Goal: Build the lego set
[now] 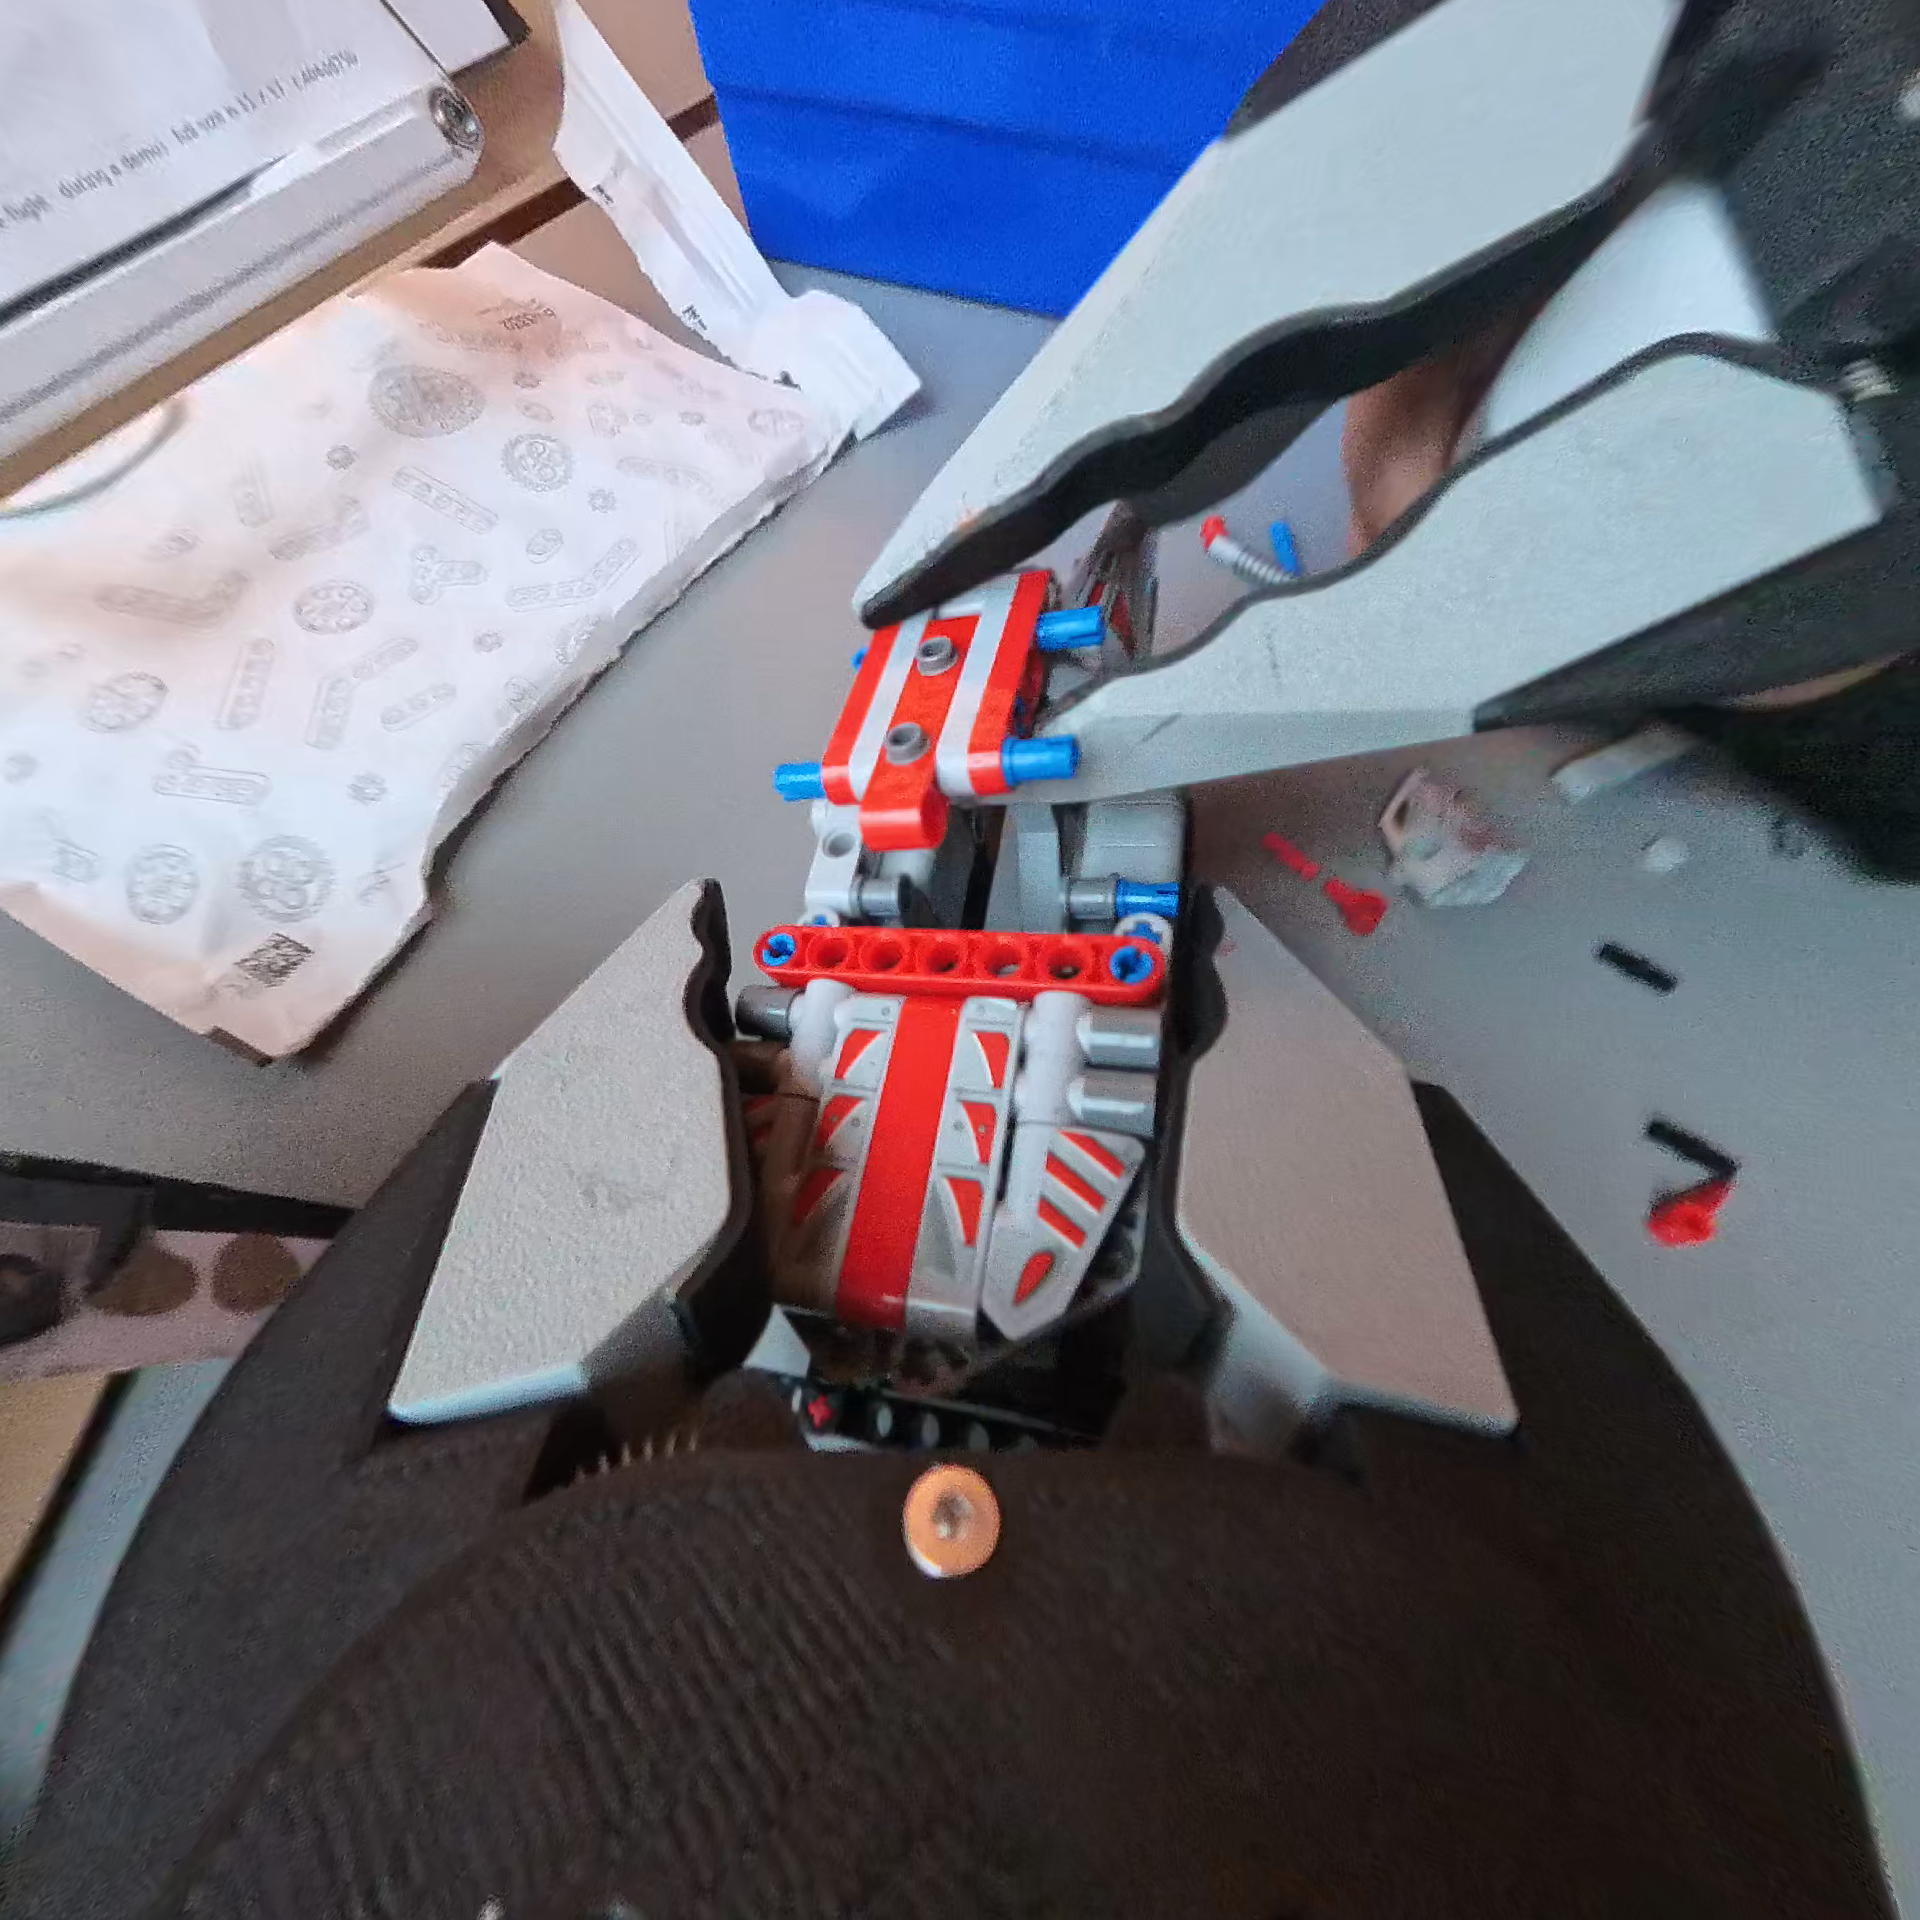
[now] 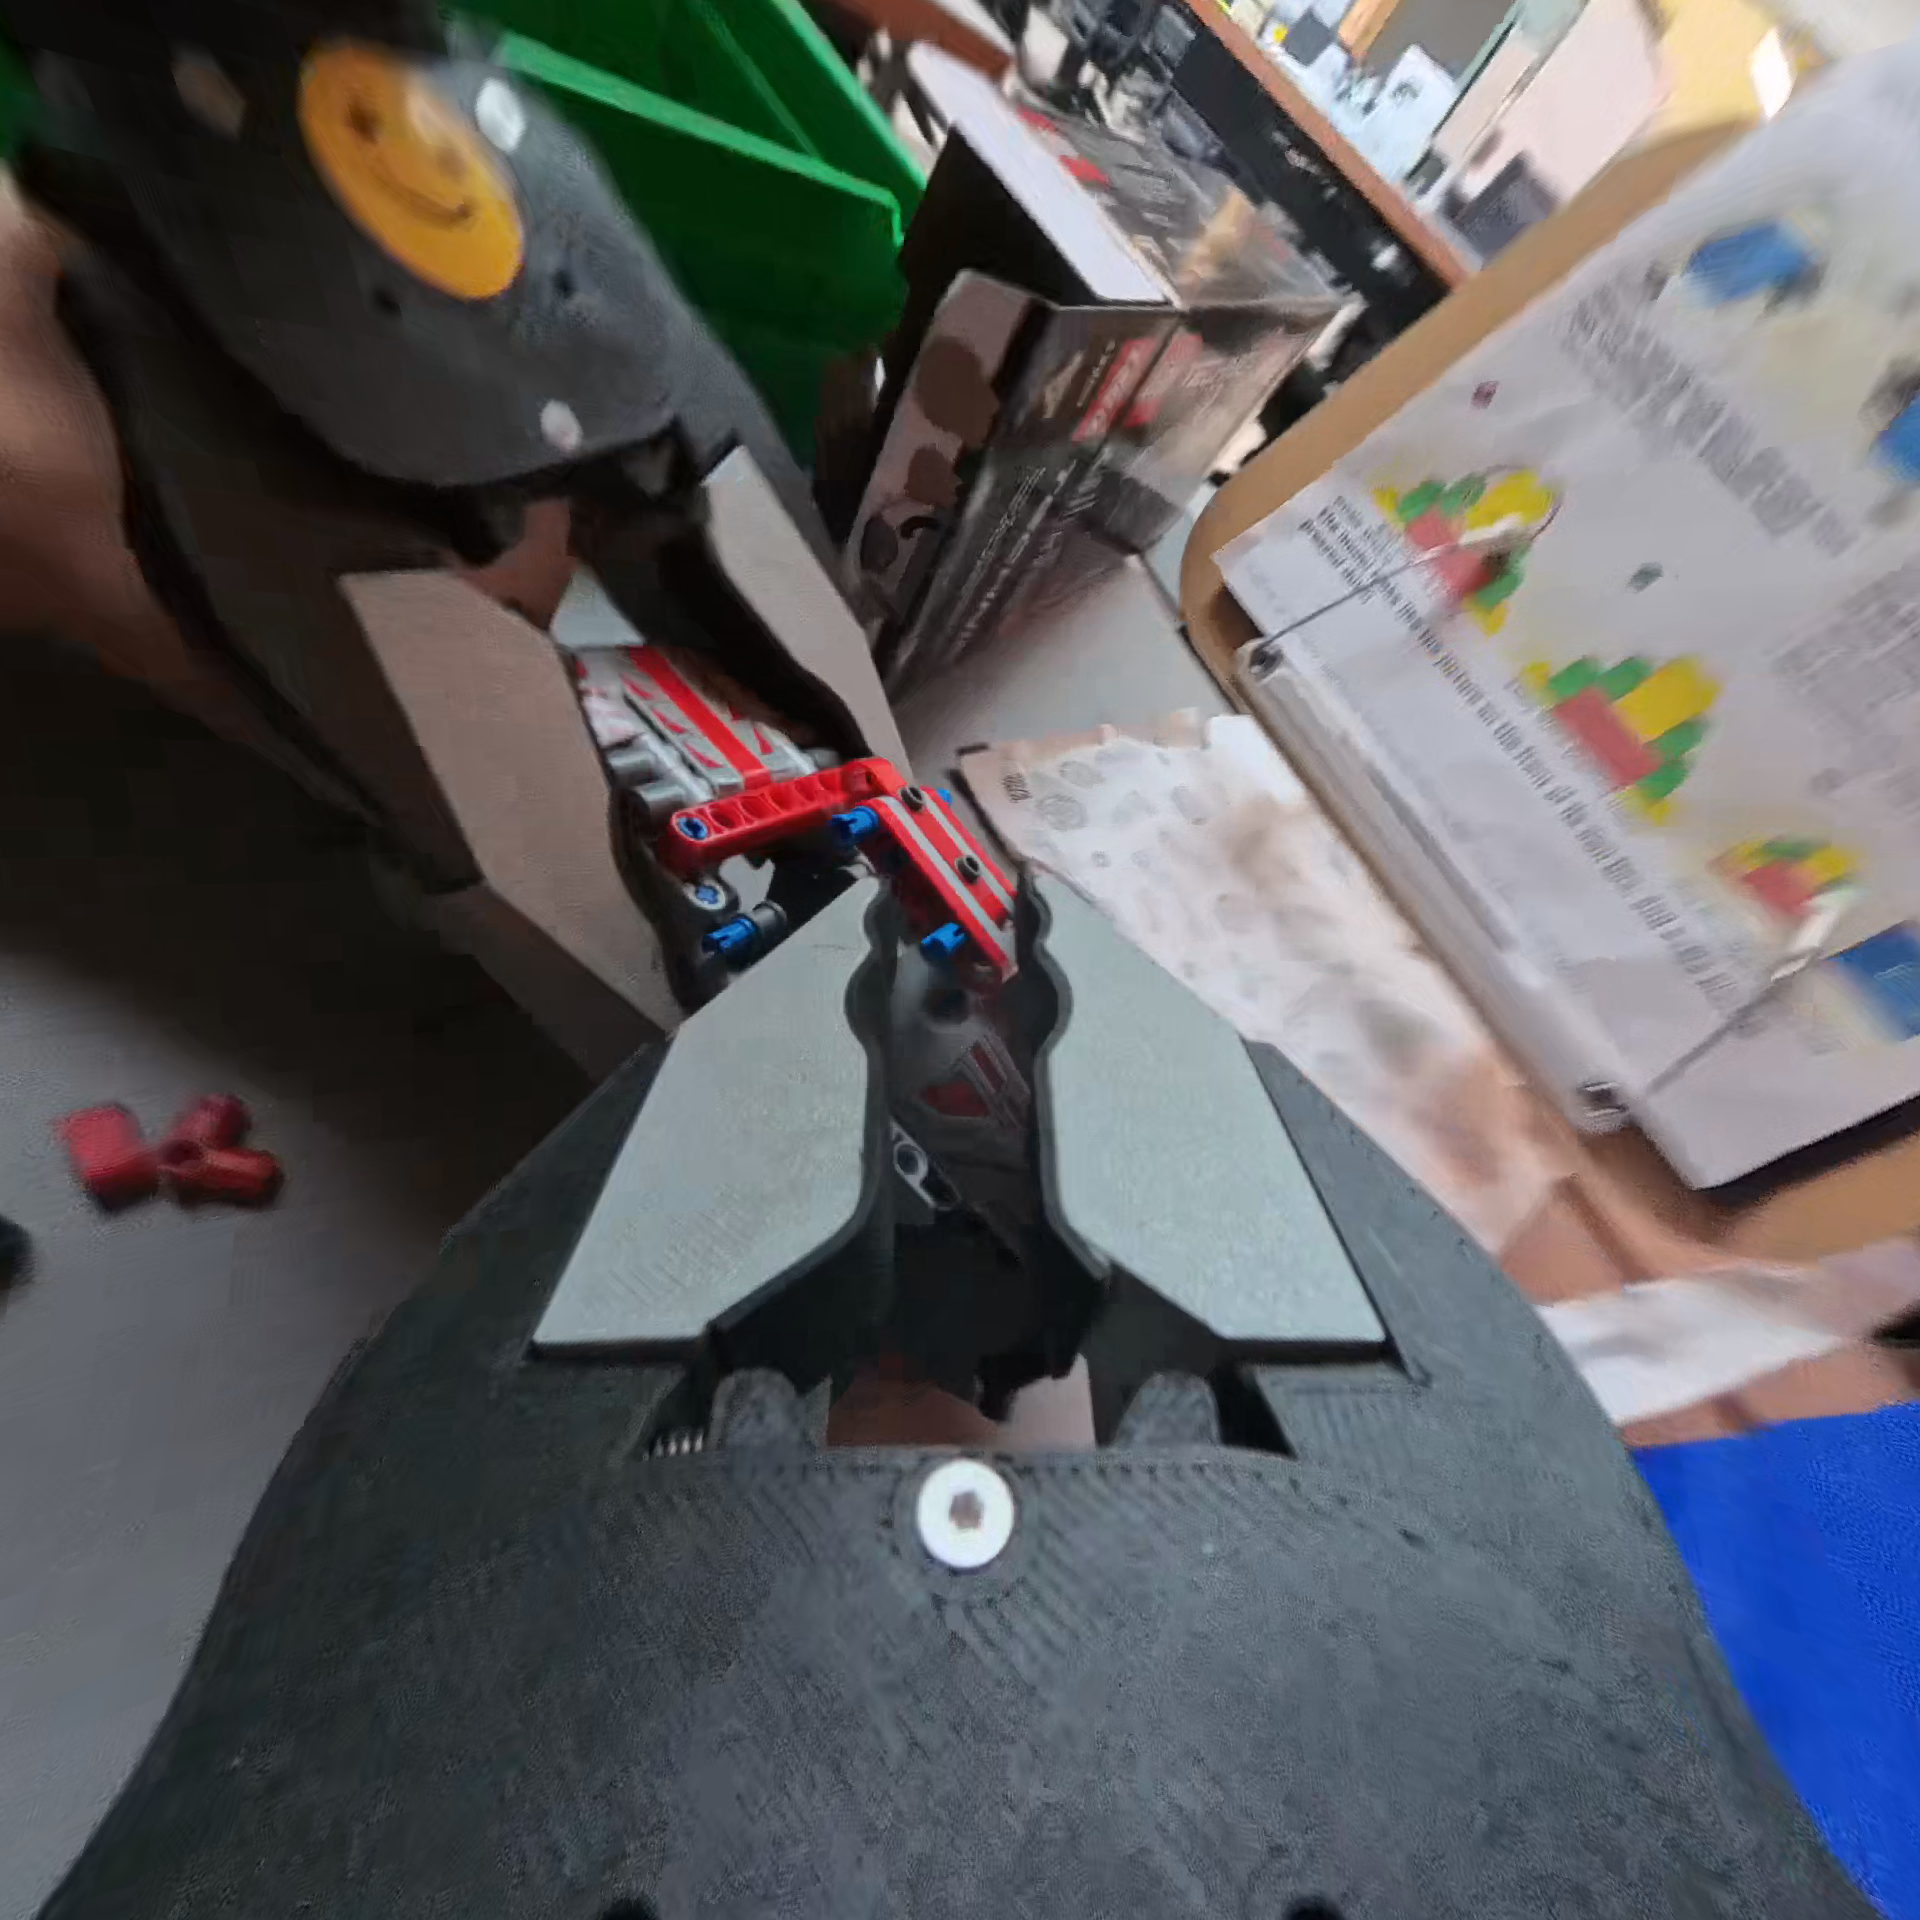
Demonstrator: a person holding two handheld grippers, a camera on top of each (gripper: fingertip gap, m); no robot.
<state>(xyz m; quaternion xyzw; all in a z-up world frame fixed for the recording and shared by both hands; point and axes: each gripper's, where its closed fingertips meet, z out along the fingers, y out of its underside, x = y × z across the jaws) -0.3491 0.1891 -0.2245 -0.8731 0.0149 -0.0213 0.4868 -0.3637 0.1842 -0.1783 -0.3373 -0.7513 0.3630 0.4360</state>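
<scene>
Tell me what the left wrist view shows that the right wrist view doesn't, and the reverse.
Only the left wrist view: the long red holed beam face-on, and a loose red pin and black pin on the grey table.

Only the right wrist view: green bins, the dark set box, a cluster of red connectors.

Both: the red and grey lego model, clamped by the left hand-held gripper and the right hand-held gripper, plus the printed paper parts bag.

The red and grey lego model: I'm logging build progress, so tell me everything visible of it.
The red and grey lego model, plastic and partly built, has striped grey panels, a red holed beam across it, blue pins and a red-grey end block. The left gripper clamps its body; the right gripper pinches the end block above the grey table.
</scene>
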